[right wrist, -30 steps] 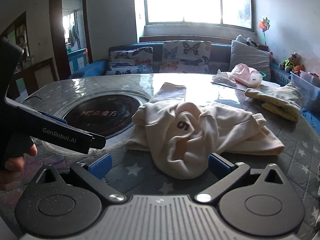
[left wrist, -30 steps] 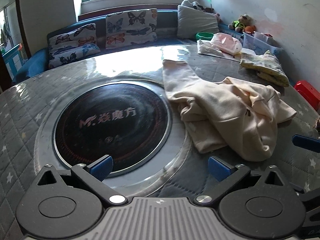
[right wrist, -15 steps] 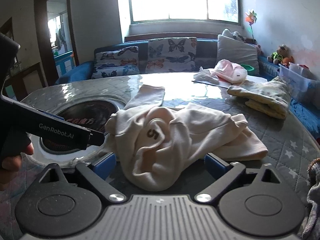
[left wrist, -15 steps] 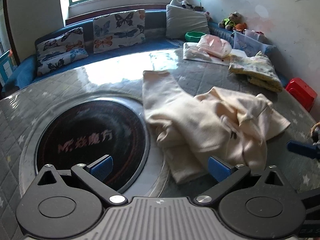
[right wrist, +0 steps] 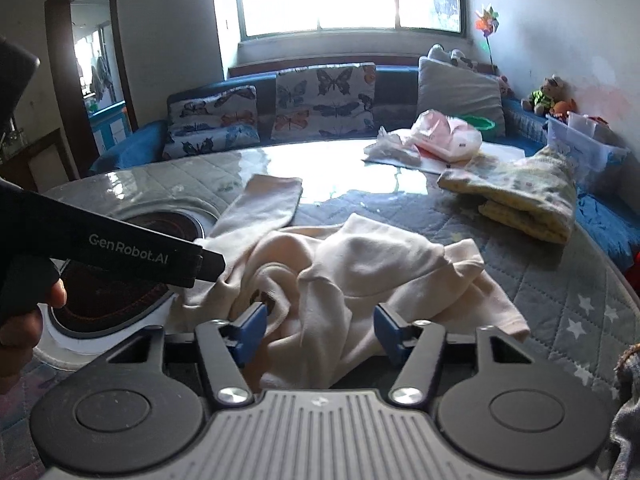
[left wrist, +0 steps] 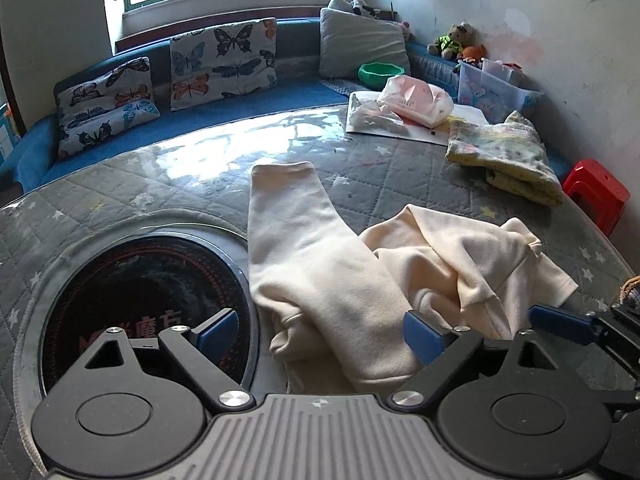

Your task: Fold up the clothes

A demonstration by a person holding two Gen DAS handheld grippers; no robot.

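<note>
a cream garment (left wrist: 360, 280) is lying crumpled on the table (left wrist: 160, 184), one sleeve (left wrist: 288, 208) stretching flat toward the far side while the body is bunching in a heap nearer the person. its left edge is lapping over the rim of a dark round inset (left wrist: 132, 304) in the table top. judging from this, the folding is hardly begun: no clean fold is showing, and the garment is yet to be spread flat.

the left gripper (left wrist: 316, 332) is hanging low over the near edge of the garment with its fingers (left wrist: 218, 330) spread wide and gripping nothing; cloth is lying between and under them. the right gripper (right wrist: 318, 330) is sitting just at the heap's near side, its fingers (right wrist: 250, 330) also apart, with a fold of cloth rising between them but not pinched. a dark printed mark (right wrist: 264, 300) is peeking out of the creases near its left finger.

a folded floral cloth (left wrist: 508, 160) is resting well apart at the far right of the table, possibly an item already done. a pink bag (left wrist: 416, 100) is lying on a white sheet beyond it.

what is left, it seems: grasping an edge, opening the garment out, then bringing in the sleeves and folding the body.
</note>
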